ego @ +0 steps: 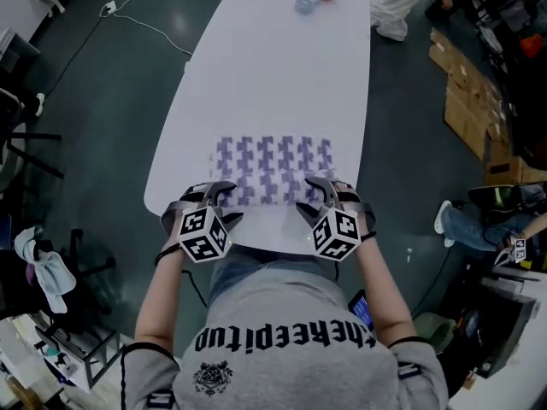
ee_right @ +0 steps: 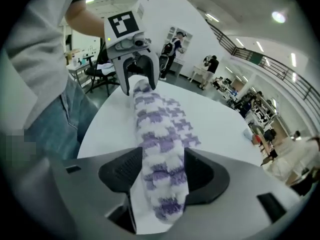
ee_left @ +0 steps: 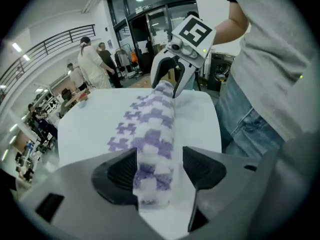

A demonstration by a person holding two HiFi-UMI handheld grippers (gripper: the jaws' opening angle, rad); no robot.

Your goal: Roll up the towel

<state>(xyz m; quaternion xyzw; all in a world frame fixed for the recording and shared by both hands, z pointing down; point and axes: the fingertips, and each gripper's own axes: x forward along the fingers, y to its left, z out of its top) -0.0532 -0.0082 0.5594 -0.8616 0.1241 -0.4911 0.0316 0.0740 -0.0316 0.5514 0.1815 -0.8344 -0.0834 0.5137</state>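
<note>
Between left gripper jaws: towel roll, ungripped (unclear overhead).

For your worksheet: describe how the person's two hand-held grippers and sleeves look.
The left hand-held gripper and right hand-held gripper match: grey bodies, dark ribbed pads, white cubes with black square markers. Short grey sleeves, black wrist straps.

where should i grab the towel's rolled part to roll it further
Grip the roll at its two ends, from above on the person's side, fingers straddling it: it lies as a long tube along the near edge, flat towel spreading away.
</note>
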